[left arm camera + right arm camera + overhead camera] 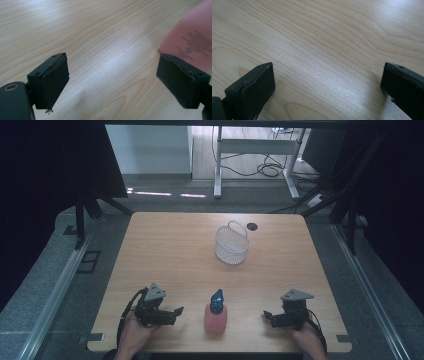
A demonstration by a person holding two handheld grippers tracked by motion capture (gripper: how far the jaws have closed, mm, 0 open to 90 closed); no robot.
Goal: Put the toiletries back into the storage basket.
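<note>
A pink bottle (216, 318) with a dark blue cap (217, 301) stands near the table's front edge, between my two grippers. My left gripper (176, 315) rests to the bottle's left, open and empty, jaws pointing toward it. In the left gripper view its jaws are spread wide (113, 81) and the blurred pink bottle (192, 37) sits just beyond the right jaw. On the bottle's right my right gripper (268, 316) lies open, with bare wood between its jaws (328, 87). A white mesh basket (232, 243) with a handle stands farther back, right of centre.
The wooden table (165, 250) has a dark cable hole (251, 226) behind the basket. Past the far edge are a white desk frame (260, 150) and cables on the floor. Dark curtains flank both sides.
</note>
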